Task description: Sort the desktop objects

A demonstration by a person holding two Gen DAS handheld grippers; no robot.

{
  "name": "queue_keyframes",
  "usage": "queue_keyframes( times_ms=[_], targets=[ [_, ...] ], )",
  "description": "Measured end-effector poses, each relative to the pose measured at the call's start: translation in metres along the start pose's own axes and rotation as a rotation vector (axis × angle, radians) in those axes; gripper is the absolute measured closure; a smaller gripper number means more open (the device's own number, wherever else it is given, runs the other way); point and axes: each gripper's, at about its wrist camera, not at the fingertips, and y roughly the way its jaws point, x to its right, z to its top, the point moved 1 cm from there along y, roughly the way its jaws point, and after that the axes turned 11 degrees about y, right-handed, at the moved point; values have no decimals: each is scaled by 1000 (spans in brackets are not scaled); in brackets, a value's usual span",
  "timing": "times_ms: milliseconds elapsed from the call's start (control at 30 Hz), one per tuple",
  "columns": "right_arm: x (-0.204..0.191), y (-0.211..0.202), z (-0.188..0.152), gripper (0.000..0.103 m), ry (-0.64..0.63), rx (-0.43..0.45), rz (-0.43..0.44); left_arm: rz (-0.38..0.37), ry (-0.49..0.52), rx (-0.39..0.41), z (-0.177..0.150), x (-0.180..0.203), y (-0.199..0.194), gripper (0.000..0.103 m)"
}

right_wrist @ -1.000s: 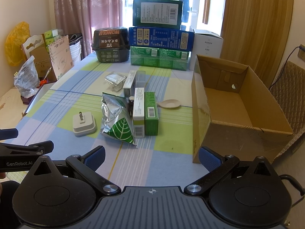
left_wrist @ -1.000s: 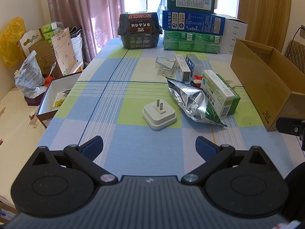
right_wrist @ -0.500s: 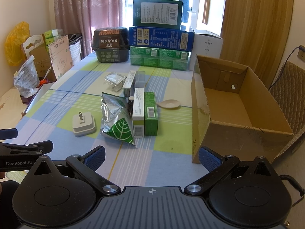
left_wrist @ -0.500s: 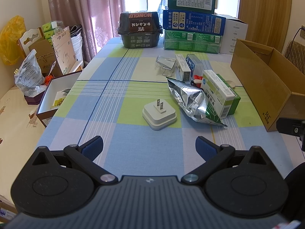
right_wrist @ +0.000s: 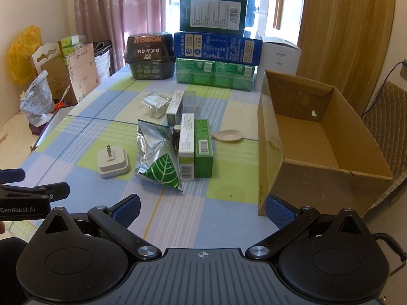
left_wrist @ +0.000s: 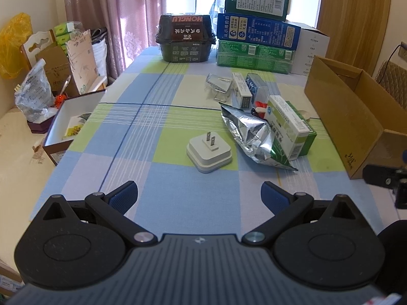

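Observation:
A white plug adapter (left_wrist: 209, 153) lies prongs up on the checked tablecloth, just ahead of my open, empty left gripper (left_wrist: 199, 198). Right of it lie a silver foil pouch (left_wrist: 250, 136) and a green-and-white medicine box (left_wrist: 290, 124). In the right wrist view the adapter (right_wrist: 112, 161), the pouch (right_wrist: 159, 157), the medicine box (right_wrist: 195, 147), a beige spoon (right_wrist: 227, 136) and smaller boxes (right_wrist: 175, 106) lie ahead of my open, empty right gripper (right_wrist: 202, 209). An open cardboard box (right_wrist: 323, 137) stands to the right.
Stacked cartons (right_wrist: 216, 43) and a dark food tub (right_wrist: 148, 56) stand at the table's far end. A small foil packet (left_wrist: 218, 86) lies mid-table. An open gift box (left_wrist: 68, 124) and bags sit off the left edge. The left gripper's side shows in the right wrist view (right_wrist: 33, 193).

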Motion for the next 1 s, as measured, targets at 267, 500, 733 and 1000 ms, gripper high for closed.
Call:
queue_keyframes(
  times_ms=[267,500,733,1000],
  targets=[
    [-7,5,19,2,-86,-21,70,-62,132,1,20,-13,8,2],
    [-18,29,52,2,-261,-55,145,-175,374,-25,39,-24,41,2],
    [-13,75,77,2,-364,-146,163,-215,491,-62,50,-29,84,2],
    [-11,122,87,15,-418,-243,169,-246,579,-95,58,-28,124,4]
  ],
)
